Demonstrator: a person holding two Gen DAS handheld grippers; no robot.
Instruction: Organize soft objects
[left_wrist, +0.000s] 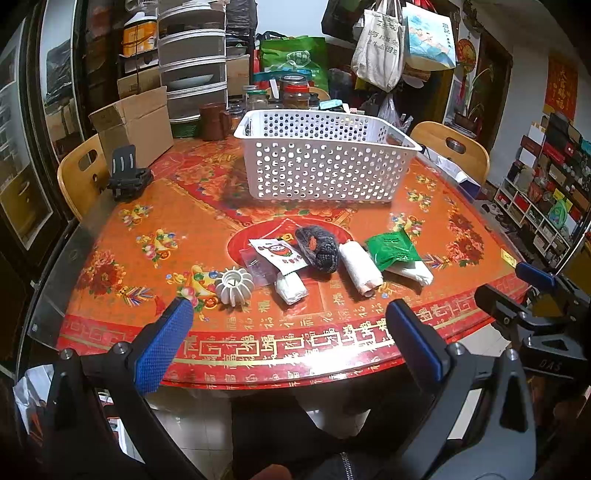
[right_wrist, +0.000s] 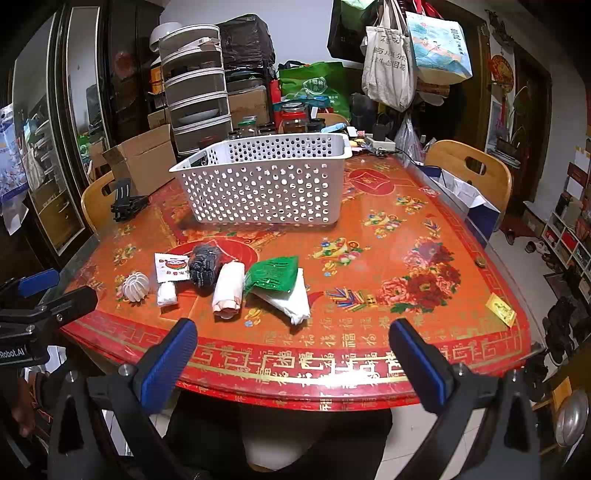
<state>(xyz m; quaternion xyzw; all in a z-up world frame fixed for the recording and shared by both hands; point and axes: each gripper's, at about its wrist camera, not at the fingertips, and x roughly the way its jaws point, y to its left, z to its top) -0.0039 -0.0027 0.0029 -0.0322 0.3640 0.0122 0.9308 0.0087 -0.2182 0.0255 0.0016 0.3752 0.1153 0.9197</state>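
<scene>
1. Blue-padded and spread wide, both my claws hang empty off the near edge of the table (left_wrist: 369, 206), tilted down at it: left gripper (left_wrist: 288, 321), right gripper (right_wrist: 293, 343).
2. Every soft thing lies ahead of the claws in one row across the table's middle; the white basket (left_wrist: 325, 173) stands behind that row, farther from me, nothing visible in it.
3. My left claw looks straight at the row, so I judge it nearer; from my right claw the row sits ahead and to the left.
4. Long axes: the pink-ended white roll (left_wrist: 360, 267) points roughly toward me, so a grip across its width looks easiest.
5. Count:
   - one dark knitted bundle (left_wrist: 317, 249)
   - three white rolls: that one, a short white roll (left_wrist: 291, 288), and a white bundle (left_wrist: 410, 272)
   - one green packet (left_wrist: 391, 247) resting on the white bundle
   - one printed sachet (left_wrist: 279, 254)
   - one ribbed white plastic piece (left_wrist: 233, 285), which looks hard
</scene>
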